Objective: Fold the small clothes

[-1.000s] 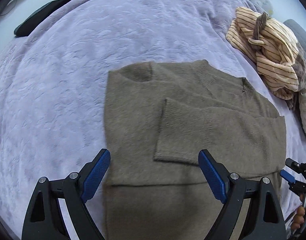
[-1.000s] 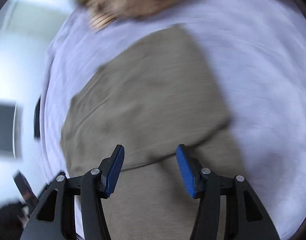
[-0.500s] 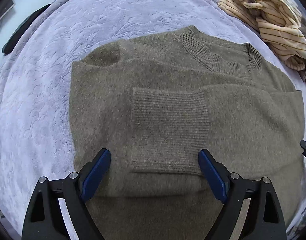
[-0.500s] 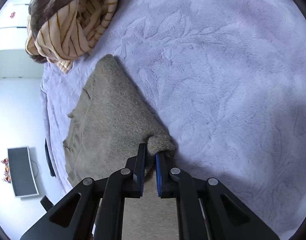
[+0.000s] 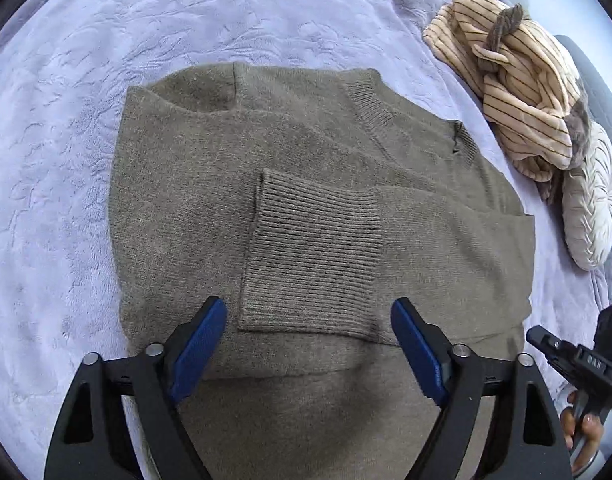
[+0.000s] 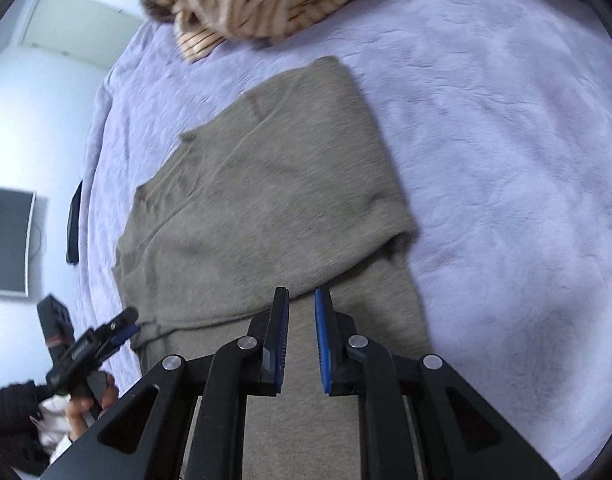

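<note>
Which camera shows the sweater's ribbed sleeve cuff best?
The left wrist view: the ribbed cuff lies sharp and centred, folded across the sweater. The right wrist view is motion-blurred and shows no ribbing.

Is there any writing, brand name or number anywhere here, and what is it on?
Right claw: small white marks on its black body, perhaps letters, too small and tilted to read; its jaws have just been opening, nothing between them.
Sweater, striped clothes, blanket: no text visible.
</note>
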The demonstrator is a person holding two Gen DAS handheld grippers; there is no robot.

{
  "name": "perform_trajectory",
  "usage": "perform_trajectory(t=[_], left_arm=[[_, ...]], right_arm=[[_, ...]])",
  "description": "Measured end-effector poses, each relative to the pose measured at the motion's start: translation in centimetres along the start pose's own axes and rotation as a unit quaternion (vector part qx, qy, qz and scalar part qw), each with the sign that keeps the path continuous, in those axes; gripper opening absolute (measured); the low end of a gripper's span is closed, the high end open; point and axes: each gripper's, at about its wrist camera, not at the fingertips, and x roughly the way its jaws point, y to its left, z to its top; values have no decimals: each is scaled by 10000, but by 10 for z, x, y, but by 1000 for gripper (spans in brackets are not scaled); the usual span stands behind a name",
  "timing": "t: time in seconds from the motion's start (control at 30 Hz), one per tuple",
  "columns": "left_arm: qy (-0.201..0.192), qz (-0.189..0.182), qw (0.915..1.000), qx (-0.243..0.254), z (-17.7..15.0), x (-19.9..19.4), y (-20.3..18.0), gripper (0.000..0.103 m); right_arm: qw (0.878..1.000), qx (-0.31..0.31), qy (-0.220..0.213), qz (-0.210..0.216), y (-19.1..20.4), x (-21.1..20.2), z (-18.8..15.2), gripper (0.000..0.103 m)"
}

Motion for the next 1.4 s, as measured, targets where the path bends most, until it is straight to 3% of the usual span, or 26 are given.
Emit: perform_trajectory(t=[0.07, 0.23, 0.3, 0.4, 0.47, 0.57, 0.73, 0.97, 1.1, 1.13, 1.17, 1.27, 1.4], left_arm=[[-23, 52, 10000, -8, -6, 0, -5, 85], [-18, 662, 9975, 265, -11, 4, -13, 85], [2, 897, 9952, 402, -20, 1, -17, 85], [4, 1078, 9928, 524, -35, -6, -24, 85], [20, 1121, 9922, 538, -47, -12, -26, 85], [129, 1156, 9922, 447, -67, -19, -28, 85], [308, 1221, 9915, 329, -94, -29, -37, 85], [309, 1320, 9900, 383, -119, -39, -66, 85], [304, 1337, 9899, 349, -131, -44, -78, 86], [327, 1353, 9897, 342, -130, -43, -82, 89], [348, 1376, 9893, 339, -132, -44, -85, 99], [324, 1405, 9888, 380, -133, -46, -94, 101], [351, 1444, 9881, 407, -137, -50, -101, 101]], right_arm=[[9994, -332, 61, -81, 16, 4, -5, 15], [9943, -1008, 198, -271, 49, 22, -9, 15], [9930, -1042, 353, -436, 50, 37, -7, 27], [9911, -851, 820, -606, 37, 57, -11, 32], [9912, -872, 823, -559, 34, 52, -16, 36], [9897, -993, 868, -564, 30, 38, -28, 56], [9864, -1124, 991, -678, 24, 14, -46, 60], [9876, -951, 1058, -667, 11, -15, -64, 79], [9861, -1034, 1098, -699, 12, -25, -73, 80], [9856, -1065, 1104, -705, 11, -28, -76, 80], [9856, -1077, 1100, -698, 11, -29, -76, 81], [9860, -1100, 1055, -681, 11, -35, -78, 83], [9864, -1178, 912, -692, 13, -42, -77, 103]])
